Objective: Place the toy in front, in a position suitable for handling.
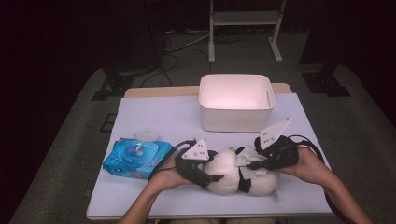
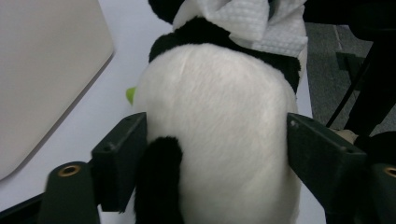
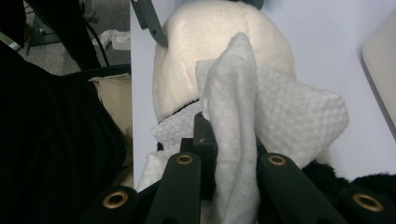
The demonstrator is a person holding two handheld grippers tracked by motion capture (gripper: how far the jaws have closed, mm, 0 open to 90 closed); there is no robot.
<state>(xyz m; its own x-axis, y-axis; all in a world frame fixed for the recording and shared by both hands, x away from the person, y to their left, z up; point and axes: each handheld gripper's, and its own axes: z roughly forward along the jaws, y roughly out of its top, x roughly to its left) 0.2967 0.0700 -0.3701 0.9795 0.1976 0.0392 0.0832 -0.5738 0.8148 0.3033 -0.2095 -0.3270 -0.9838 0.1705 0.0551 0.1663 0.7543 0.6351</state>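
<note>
I read the work as wiping the black-and-white plush panda (image 1: 233, 175), which lies on its side at the lower centre of the high view on the pale lavender surface (image 1: 154, 112). My left gripper (image 2: 217, 154) has its jaws spread wide around the panda's rounded white body, the pads pressing into the fur on both flanks, so it steadies the toy. My right gripper (image 3: 229, 161) has its jaws pressed together, pinching a crumpled white embossed wet wipe (image 3: 261, 107), which rests against the panda's upper body. My judgement: the wipe is already drawn and applied, so wiping is under way; the remaining fur and final stowing are left. The fur is short, dense and soft; the wipe is thin, quilted and limp. The blue soft-film wipe pack (image 1: 135, 157) lies at lower left, the empty white rigid plastic bin (image 1: 236, 116) at upper centre.
</note>
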